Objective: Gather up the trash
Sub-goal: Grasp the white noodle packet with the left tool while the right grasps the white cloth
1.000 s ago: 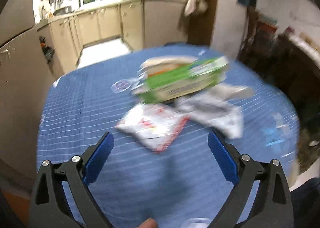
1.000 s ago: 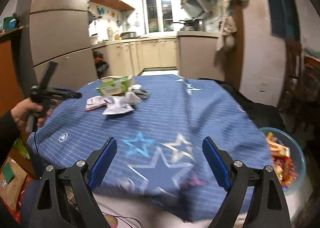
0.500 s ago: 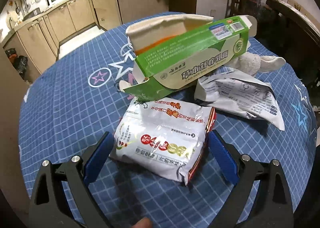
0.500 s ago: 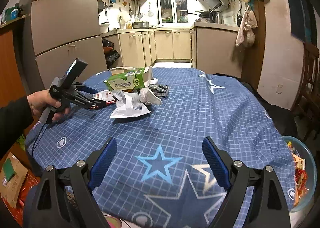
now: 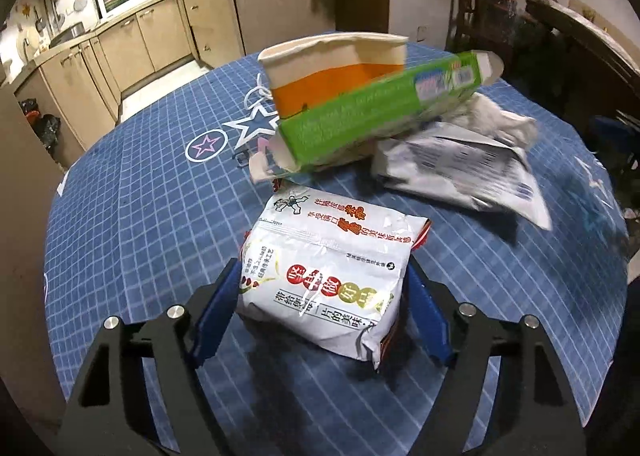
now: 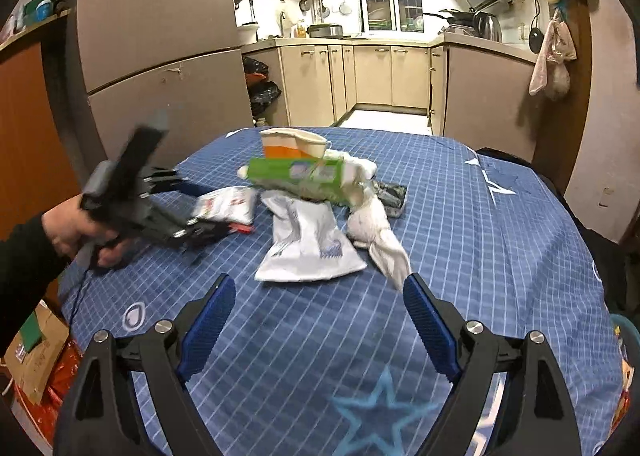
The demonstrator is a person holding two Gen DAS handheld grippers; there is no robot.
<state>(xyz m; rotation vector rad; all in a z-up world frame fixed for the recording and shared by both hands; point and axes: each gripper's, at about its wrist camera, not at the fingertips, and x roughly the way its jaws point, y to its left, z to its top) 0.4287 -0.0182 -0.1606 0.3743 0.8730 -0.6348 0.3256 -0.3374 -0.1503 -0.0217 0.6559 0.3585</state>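
Observation:
A white snack bag [image 5: 328,268] with red print lies on the blue checked tablecloth [image 5: 132,216]. My left gripper [image 5: 322,296] straddles it, and its blue pads [image 5: 218,308] press the bag's two sides as the jaws close. Behind the bag lie a green carton [image 5: 372,112], an orange-and-white paper container [image 5: 332,68] and a crumpled white printed wrapper [image 5: 452,164]. In the right wrist view a hand [image 6: 68,228] holds the left gripper [image 6: 208,224] at the bag [image 6: 228,202]. My right gripper [image 6: 319,284] hovers near the wrapper [image 6: 308,240], jaws closing slightly, nothing between them.
A crumpled white cloth or tissue [image 6: 380,232] and a dark packet [image 6: 390,192] lie right of the pile. A bowl [image 6: 624,336] of wrappers sits beyond the table's right edge. A cardboard box [image 6: 36,344] is on the floor at left. Kitchen cabinets [image 6: 372,76] stand behind.
My left gripper came down onto the snack bag and its jaws narrowed against the bag's sides. The right gripper moved forward over the table toward the trash pile.

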